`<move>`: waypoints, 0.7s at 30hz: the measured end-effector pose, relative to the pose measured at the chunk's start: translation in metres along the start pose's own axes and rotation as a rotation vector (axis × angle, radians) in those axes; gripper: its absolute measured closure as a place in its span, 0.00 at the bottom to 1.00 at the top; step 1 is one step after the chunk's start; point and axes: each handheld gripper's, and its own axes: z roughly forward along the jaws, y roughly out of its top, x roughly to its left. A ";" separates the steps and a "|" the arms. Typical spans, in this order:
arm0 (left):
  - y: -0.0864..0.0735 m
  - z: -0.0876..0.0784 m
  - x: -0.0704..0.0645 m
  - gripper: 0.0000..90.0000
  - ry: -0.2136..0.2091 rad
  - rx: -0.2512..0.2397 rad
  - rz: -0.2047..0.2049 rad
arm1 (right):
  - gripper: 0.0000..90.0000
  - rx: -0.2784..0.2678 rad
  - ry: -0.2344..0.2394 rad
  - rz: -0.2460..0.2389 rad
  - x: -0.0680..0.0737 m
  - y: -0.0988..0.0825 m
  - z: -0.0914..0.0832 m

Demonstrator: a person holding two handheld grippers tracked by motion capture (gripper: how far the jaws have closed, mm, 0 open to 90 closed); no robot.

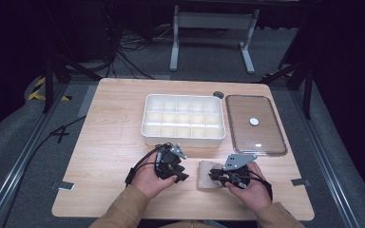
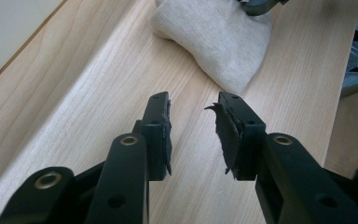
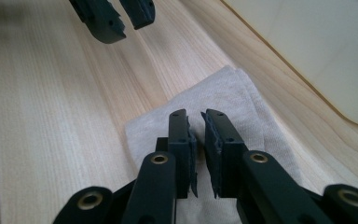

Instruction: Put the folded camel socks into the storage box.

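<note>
On the table, folded beige cloth.

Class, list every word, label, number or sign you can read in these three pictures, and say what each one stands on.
None can be read. The divided white box, the clear lid with its white knob, the folded beige cloth, the wooden table and both grippers bear no legible text.

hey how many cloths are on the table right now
1. The folded beige cloth lies near the table's front edge, between the left gripper and right gripper, just under the right one's jaws. None seen in the white box, though its walls could hide something.
</note>
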 end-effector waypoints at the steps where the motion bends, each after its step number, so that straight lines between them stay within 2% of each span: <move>1: -0.001 0.000 0.000 0.72 0.005 0.001 -0.004 | 0.90 0.009 -0.003 -0.005 -0.001 0.000 0.002; 11: -0.011 -0.003 0.001 0.72 0.024 0.007 -0.028 | 0.90 0.089 0.004 -0.009 -0.008 -0.003 0.019; 16: -0.012 -0.001 0.001 0.72 0.023 0.014 -0.032 | 0.89 0.089 0.005 -0.017 -0.007 0.000 0.014; 21: -0.010 0.004 0.001 0.71 0.016 0.029 -0.022 | 0.87 0.090 -0.024 -0.030 -0.008 0.000 0.003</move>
